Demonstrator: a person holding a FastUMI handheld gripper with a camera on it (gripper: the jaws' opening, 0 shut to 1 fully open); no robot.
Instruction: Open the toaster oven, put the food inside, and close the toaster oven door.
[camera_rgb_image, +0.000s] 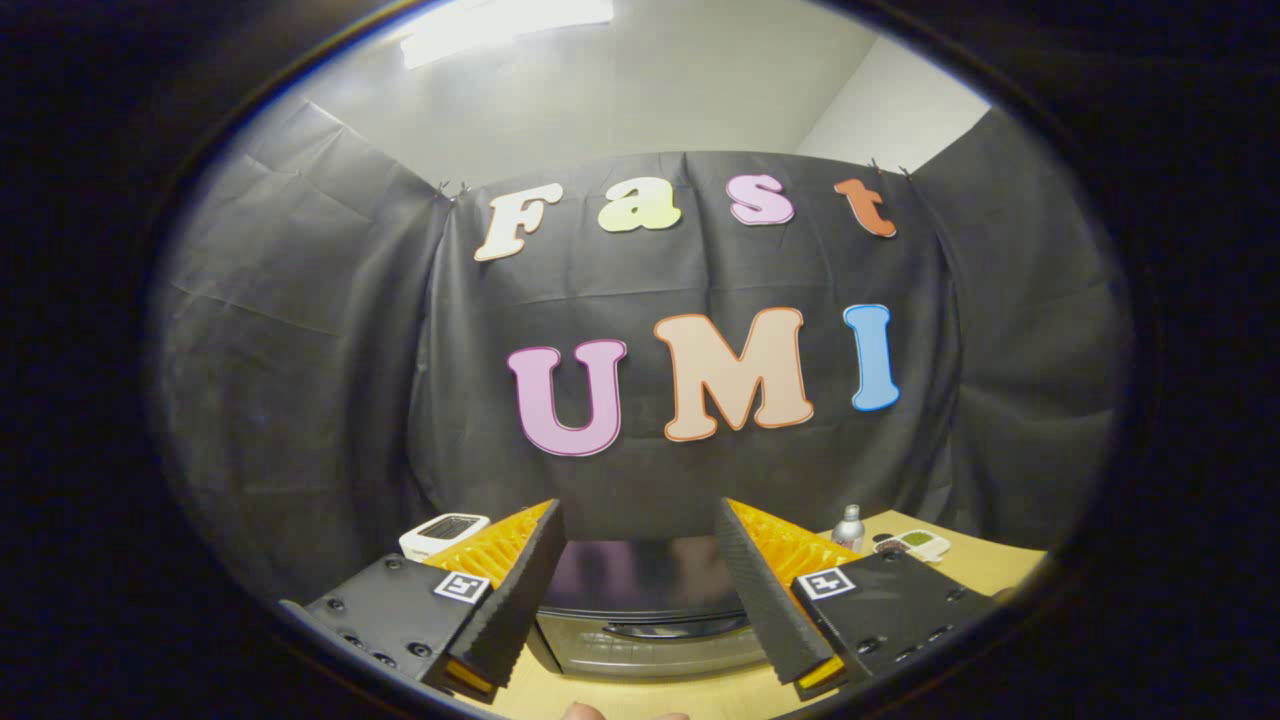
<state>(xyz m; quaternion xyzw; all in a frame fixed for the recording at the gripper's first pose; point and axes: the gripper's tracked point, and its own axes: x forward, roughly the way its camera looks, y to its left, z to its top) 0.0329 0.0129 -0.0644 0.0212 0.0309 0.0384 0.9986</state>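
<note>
Directly ahead of the claw (640, 590), framed between its spread, empty fingers, sits the silver metal toaster oven (645, 625) on the wooden table (700, 695), door closed, its horizontal handle (680, 628) lying crosswise to the approach.

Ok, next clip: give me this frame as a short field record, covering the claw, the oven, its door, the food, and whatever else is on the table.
claw: claw open, fingers spread, nothing between them
toaster oven: toaster oven on the wooden table, just ahead of the fingers, framed in the gap
door: looks closed, handle across the front
food: cannot tell; none identified
other items: white device beyond one finger; small silver bottle and small flat gadget beyond the other
task stage: door not yet opened
</note>
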